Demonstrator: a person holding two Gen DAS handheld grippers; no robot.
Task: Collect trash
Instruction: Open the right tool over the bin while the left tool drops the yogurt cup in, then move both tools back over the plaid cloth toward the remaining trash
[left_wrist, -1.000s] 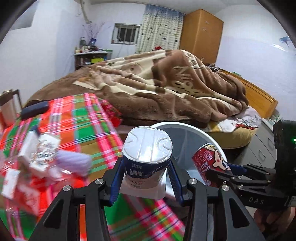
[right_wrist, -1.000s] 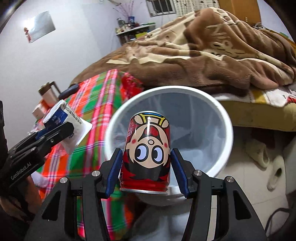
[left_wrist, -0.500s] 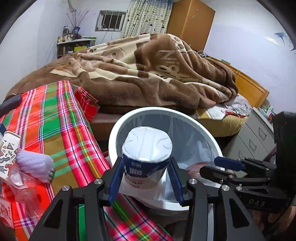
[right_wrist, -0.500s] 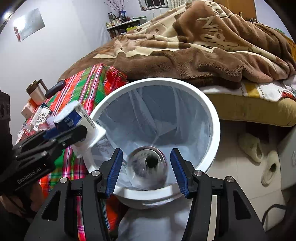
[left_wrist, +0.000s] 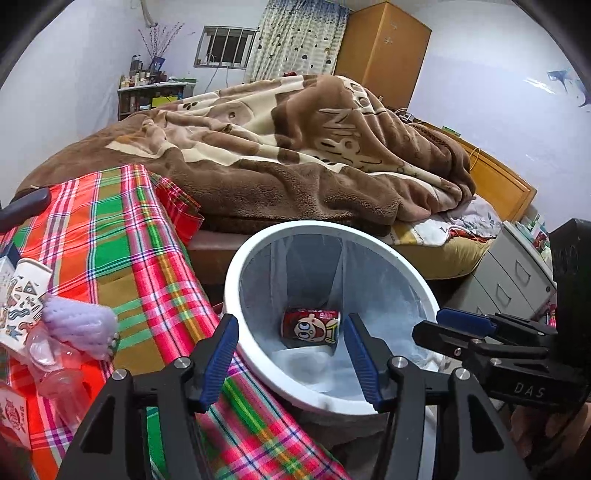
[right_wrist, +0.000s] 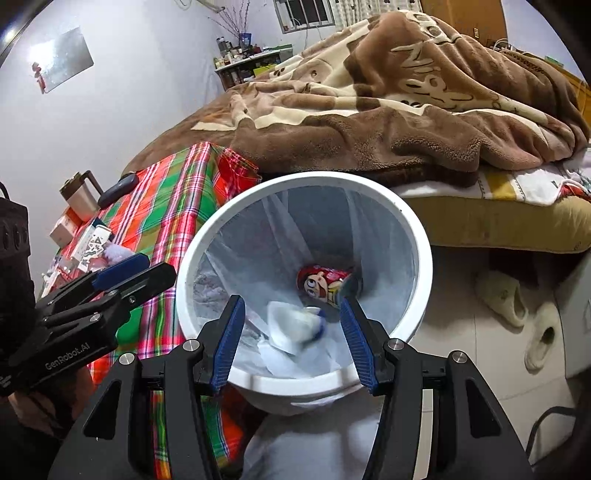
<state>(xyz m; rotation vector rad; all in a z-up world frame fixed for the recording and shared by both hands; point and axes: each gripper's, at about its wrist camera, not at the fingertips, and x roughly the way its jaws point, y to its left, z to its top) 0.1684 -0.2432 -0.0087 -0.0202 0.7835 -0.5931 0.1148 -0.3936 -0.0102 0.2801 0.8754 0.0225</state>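
Trash bin (left_wrist: 413, 280) holds your red can (left_wrist: 310, 326) and yogurt cup (right_wrist: 299, 325); left gripper (left_wrist: 290, 360) just opened empty, right gripper (right_wrist: 291, 334) gapes empty.

Home bedroom, bed w/ brown blanket (left_wrist: 295, 155), wooden wardrobe (left_wrist: 380, 51), curtains (left_wrist: 295, 37)

The white yogurt cup (right_wrist: 295, 325), clamped in the left hand-held gripper (left_wrist: 290, 360) a second ago, has been let go: its jaws have just been opened wider, nothing is left between them, and the cup is now seen blurred inside the lined white bin (right_wrist: 421, 258). The red cartoon can (right_wrist: 325, 284), gripped upright by the right hand-held gripper (right_wrist: 291, 339) a second ago and caught falling half a second ago, is now lying on its side at the bottom of the bin, and those jaws are left empty.
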